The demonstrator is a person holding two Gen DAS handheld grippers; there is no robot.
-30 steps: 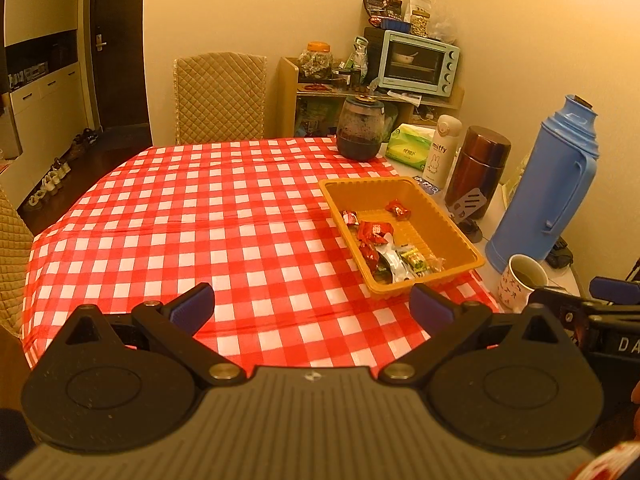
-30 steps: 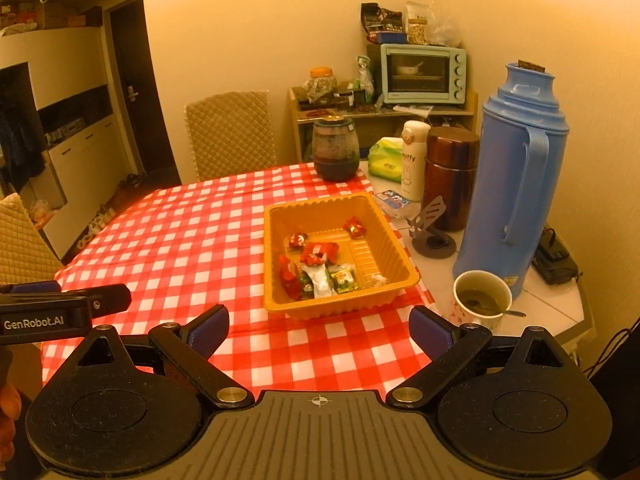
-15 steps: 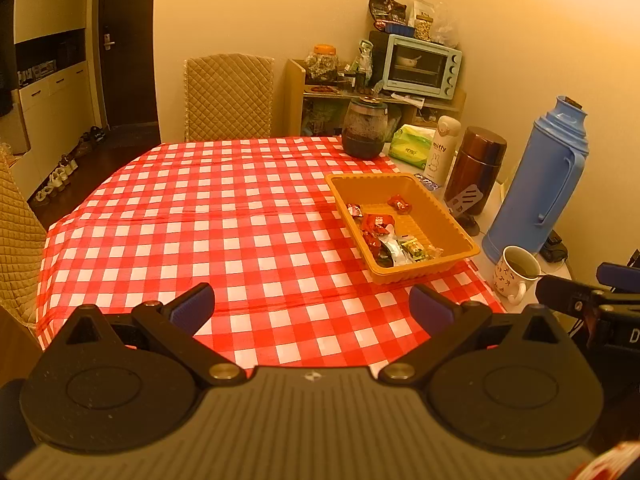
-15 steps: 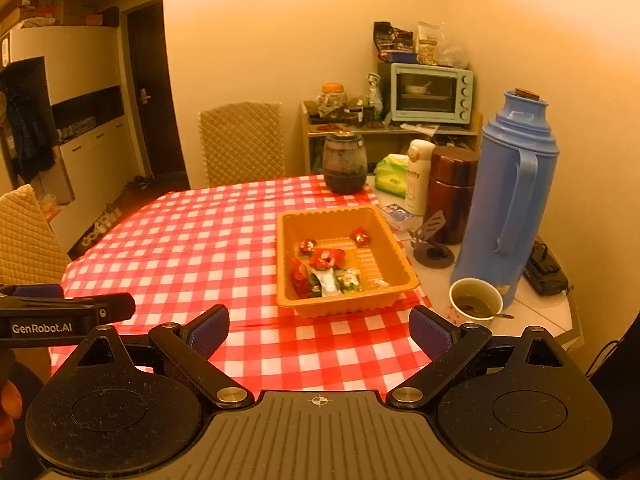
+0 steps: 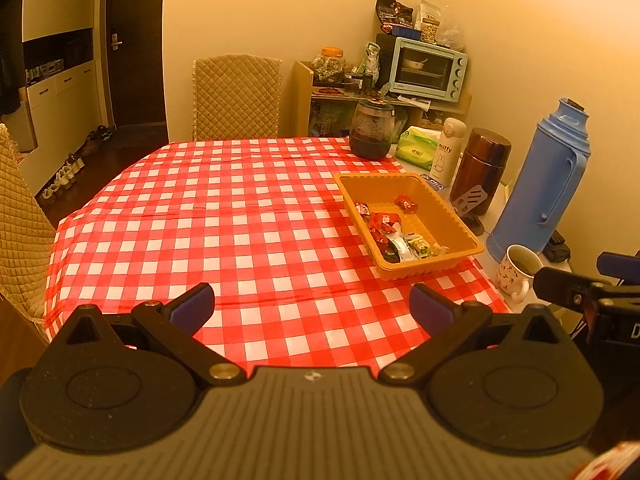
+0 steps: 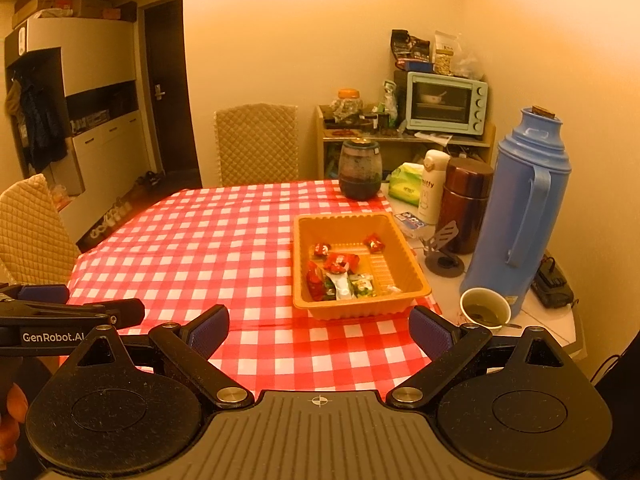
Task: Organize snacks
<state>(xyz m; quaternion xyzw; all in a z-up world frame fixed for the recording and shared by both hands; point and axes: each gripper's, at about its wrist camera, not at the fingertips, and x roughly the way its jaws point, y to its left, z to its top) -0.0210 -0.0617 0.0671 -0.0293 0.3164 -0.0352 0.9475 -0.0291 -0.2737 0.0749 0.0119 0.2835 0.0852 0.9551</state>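
An orange tray (image 5: pixel 464 236) (image 6: pixel 414 280) sits on the right side of the red-checked table (image 5: pixel 224 216) (image 6: pixel 224 240). Several wrapped snacks (image 5: pixel 394 234) (image 6: pixel 340 274) lie inside it, red and green ones. My left gripper (image 5: pixel 312 306) is open and empty, held above the table's near edge, well short of the tray. My right gripper (image 6: pixel 318 326) is open and empty, also back from the table's near edge, with the tray straight ahead. Each gripper shows at the edge of the other's view.
A blue thermos (image 6: pixel 520 212), a brown flask (image 6: pixel 464 204), a white bottle (image 6: pixel 432 184), a mug of tea (image 6: pixel 484 306) and a dark glass jar (image 6: pixel 360 170) stand right of and behind the tray. Quilted chairs (image 5: pixel 236 98) stand at the far and left sides.
Both grippers have pulled back and risen away from the table, so the tray looks smaller and farther. Both stay open and empty.
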